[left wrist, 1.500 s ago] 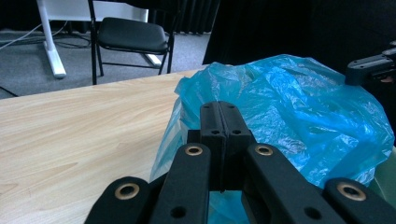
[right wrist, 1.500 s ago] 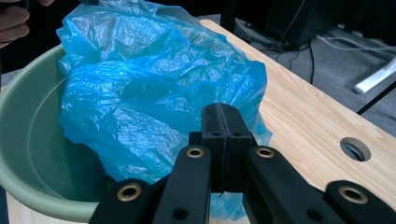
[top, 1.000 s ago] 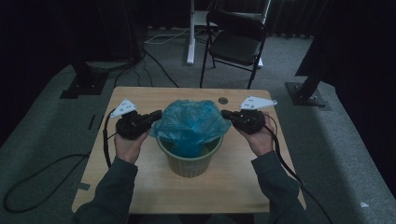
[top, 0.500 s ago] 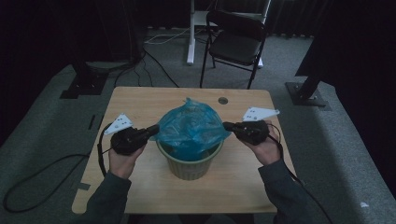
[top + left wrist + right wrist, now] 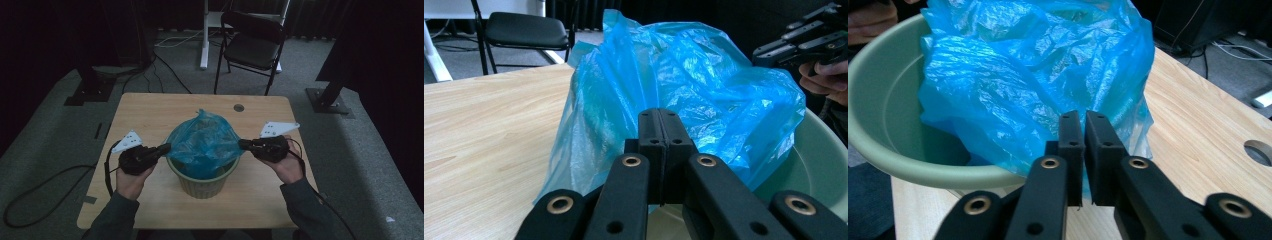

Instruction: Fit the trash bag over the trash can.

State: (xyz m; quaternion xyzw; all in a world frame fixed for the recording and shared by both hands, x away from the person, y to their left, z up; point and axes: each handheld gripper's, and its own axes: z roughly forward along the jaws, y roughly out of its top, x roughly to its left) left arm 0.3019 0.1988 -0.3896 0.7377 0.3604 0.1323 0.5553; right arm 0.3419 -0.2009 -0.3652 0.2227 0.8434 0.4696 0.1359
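A blue plastic bag [image 5: 202, 142] bulges out of a pale green round bin [image 5: 202, 185] in the middle of the wooden table [image 5: 150, 115]. My left gripper [image 5: 166, 147] is at the bag's left edge. In the left gripper view, the left gripper [image 5: 659, 120] is shut on the thin film of the bag [image 5: 684, 75], with the bin's rim [image 5: 824, 160] to its right. My right gripper [image 5: 241, 144] is at the bag's right edge. Its jaws have just been opening: the right gripper [image 5: 1083, 122] shows a narrow gap, with the bag [image 5: 1023, 75] just beyond and the rim [image 5: 878, 135] on the left.
A small round hole [image 5: 239, 107] is cut in the table's far side. Beyond the table stand a black folding chair [image 5: 250, 45] and a white post [image 5: 204, 35]. Dark stand bases [image 5: 87, 90] and cables lie on the grey floor. Bare tabletop surrounds the bin.
Both hands have come nearer and lower beside the bin, drawing the bag's edges outward and down. The bag now sits lower and wider over the rim.
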